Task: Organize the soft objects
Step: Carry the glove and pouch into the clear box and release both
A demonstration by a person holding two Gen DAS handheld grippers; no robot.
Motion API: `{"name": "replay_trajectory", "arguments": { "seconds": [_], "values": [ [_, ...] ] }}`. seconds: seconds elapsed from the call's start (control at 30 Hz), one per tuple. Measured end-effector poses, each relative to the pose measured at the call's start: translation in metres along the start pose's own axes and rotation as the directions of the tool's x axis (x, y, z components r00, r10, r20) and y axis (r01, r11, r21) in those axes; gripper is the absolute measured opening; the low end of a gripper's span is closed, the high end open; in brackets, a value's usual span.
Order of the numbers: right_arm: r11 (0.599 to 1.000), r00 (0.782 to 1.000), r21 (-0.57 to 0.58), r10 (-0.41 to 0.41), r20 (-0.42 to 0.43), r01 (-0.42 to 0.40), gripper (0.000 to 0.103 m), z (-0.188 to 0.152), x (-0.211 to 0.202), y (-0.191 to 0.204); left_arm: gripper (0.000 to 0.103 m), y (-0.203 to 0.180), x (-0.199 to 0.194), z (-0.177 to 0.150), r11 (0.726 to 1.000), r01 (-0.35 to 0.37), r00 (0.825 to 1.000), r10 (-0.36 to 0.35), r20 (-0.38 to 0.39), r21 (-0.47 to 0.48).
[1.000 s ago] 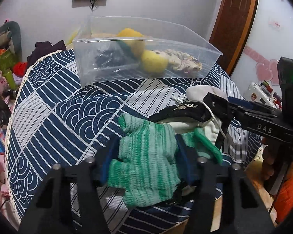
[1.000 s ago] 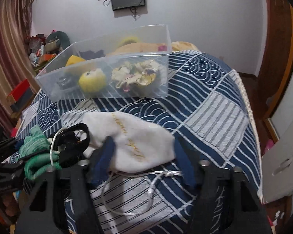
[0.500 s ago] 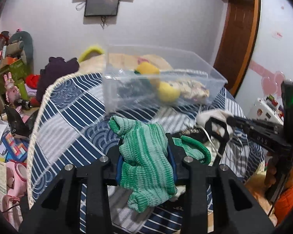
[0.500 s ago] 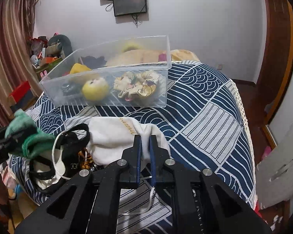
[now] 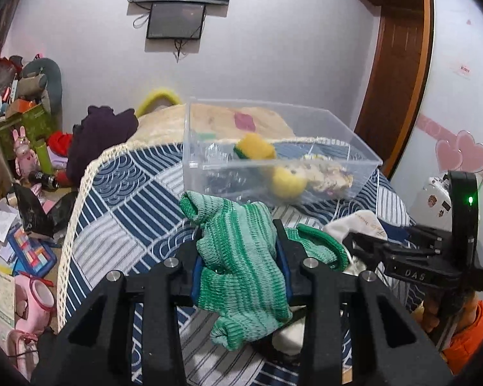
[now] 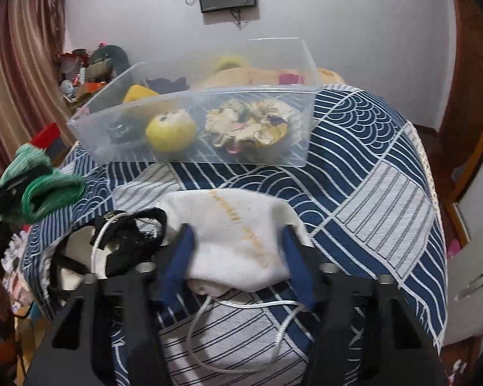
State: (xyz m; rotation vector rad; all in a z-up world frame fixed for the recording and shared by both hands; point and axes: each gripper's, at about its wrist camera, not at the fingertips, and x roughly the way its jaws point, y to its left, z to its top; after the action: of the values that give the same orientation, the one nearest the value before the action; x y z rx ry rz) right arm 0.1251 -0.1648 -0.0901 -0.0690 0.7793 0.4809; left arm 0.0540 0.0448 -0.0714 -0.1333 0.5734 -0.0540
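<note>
My left gripper [image 5: 240,257] is shut on a green knitted glove [image 5: 238,254] and holds it above the table, short of the clear plastic bin [image 5: 273,148]. The glove also shows at the left of the right wrist view [image 6: 48,186]. My right gripper [image 6: 238,251] is open, its blue pads on either side of a white drawstring pouch [image 6: 235,225] that lies on the patterned cloth. The clear bin [image 6: 209,148] behind it holds a yellow plush ball [image 6: 170,132], a floral fabric piece [image 6: 251,125] and a dark item.
A black strappy item with a white cord [image 6: 125,241] lies left of the pouch. The blue and white tablecloth [image 6: 370,173] covers a round table. Clutter and toys [image 5: 22,160] fill the floor at left. A wooden door [image 5: 399,64] stands at right.
My left gripper closed on the green glove and lifted it toward the bin. My right gripper shut half a second ago, then opened again around the white pouch.
</note>
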Motion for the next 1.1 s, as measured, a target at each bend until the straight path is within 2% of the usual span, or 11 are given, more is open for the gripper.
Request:
{"name": "replay_trajectory", "arguments": {
  "seconds": [0.13,0.17,0.4,0.6,0.77,0.93,1.1],
  "values": [
    [1.0,0.999,0.001,-0.012,0.031,0.012,0.012,-0.001,-0.006,0.0,0.036,0.0,-0.004,0.012,1.0,-0.005,0.999,0.005,0.047,0.003],
    [1.0,0.999,0.005,-0.015,0.045,0.015,0.009,-0.001,-0.009,-0.001,0.036,0.0,-0.004,0.016,1.0,-0.008,0.998,0.008,0.056,0.005],
    [0.999,0.987,0.03,-0.043,0.154,0.039,0.009,0.012,-0.039,-0.006,0.036,0.002,-0.001,0.04,1.0,-0.024,0.993,0.024,0.112,0.001],
    [0.999,0.958,0.029,-0.042,0.283,0.036,0.009,0.041,-0.07,-0.003,0.036,0.005,0.004,0.059,1.0,-0.023,0.988,0.026,0.15,-0.019],
    [0.999,0.936,0.025,-0.046,0.348,0.04,0.009,0.064,-0.073,0.005,0.036,0.006,0.017,0.073,0.999,-0.037,0.985,0.042,0.168,-0.034],
    [0.999,0.928,0.034,-0.051,0.37,0.042,0.009,0.084,-0.062,0.011,0.036,0.005,0.037,0.08,0.998,-0.042,0.987,0.048,0.151,-0.041],
    [0.998,0.935,0.036,-0.052,0.35,0.042,0.009,0.095,-0.04,0.014,0.036,0.005,0.059,0.081,0.998,-0.045,0.991,0.05,0.122,-0.045]
  ]
}}
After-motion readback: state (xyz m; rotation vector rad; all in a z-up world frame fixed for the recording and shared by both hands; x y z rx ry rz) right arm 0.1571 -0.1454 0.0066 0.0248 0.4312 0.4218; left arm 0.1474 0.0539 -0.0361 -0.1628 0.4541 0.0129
